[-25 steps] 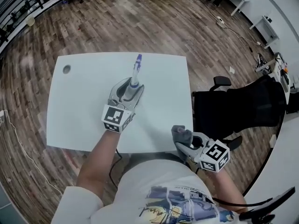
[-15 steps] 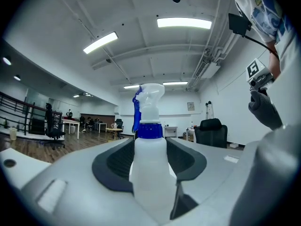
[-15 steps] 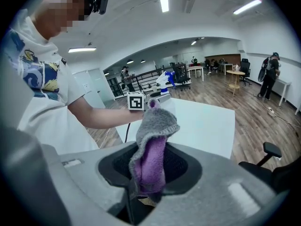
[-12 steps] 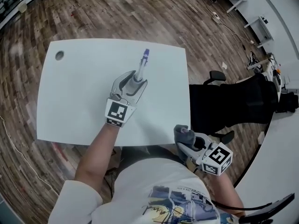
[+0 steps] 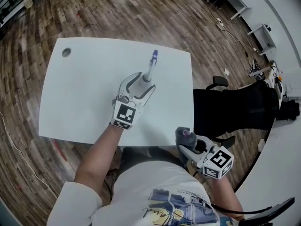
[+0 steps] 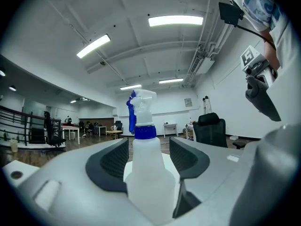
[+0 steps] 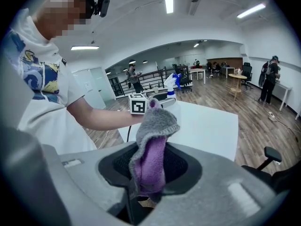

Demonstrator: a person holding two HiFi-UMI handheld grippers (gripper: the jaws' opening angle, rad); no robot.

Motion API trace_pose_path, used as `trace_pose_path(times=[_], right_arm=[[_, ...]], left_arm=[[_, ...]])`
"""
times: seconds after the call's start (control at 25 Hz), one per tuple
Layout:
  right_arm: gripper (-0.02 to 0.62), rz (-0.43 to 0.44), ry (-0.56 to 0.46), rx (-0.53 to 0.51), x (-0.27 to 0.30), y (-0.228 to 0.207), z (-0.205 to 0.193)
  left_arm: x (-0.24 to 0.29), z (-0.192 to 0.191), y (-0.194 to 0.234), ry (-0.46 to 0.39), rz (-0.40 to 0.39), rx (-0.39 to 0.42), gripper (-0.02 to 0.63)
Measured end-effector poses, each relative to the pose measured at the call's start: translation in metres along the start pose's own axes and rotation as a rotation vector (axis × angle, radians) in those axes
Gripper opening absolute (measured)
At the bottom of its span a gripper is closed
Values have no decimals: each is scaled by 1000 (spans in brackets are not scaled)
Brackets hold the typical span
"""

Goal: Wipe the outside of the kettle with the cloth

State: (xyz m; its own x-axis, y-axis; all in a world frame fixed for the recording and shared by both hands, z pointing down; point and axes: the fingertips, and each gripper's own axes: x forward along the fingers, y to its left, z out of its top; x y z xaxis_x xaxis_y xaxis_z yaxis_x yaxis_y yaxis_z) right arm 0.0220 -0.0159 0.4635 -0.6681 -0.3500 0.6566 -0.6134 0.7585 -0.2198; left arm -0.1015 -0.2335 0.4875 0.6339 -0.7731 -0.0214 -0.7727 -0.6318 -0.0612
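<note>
A white spray bottle (image 5: 149,73) with a blue head stands upright on the white table (image 5: 80,98). My left gripper (image 5: 141,83) points level at it, its jaws opening, the bottle (image 6: 145,168) between the pads with a gap on each side. Off the table's near right corner, my right gripper (image 5: 185,141) is shut on a grey and purple cloth (image 7: 151,149). The cloth (image 5: 183,135) sticks up from its jaws. No kettle shows in any view.
A round cable hole (image 5: 66,52) sits in the table's far left corner. A black office chair (image 5: 235,108) stands just right of the table, close to my right gripper. Wooden floor surrounds the table; desks and people stand far off.
The left gripper's jaws have spread wider around the spray bottle, which now stands on the table. The right gripper with the cloth has hardly moved.
</note>
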Motion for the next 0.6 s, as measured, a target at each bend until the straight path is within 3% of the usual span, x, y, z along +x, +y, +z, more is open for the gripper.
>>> trace_pose_path(times=[0.28, 0.44, 0.6], right_arm=[[123, -1, -35, -35, 7, 4, 5], [123, 38, -71, -86, 13, 1, 18], [123, 97, -122, -149, 14, -4, 30]], left_arm=[[-51, 15, 16, -16, 77, -14, 270], [-93, 39, 23, -25, 141, -47, 223], [-126, 67, 9, -27, 170, -24, 165]])
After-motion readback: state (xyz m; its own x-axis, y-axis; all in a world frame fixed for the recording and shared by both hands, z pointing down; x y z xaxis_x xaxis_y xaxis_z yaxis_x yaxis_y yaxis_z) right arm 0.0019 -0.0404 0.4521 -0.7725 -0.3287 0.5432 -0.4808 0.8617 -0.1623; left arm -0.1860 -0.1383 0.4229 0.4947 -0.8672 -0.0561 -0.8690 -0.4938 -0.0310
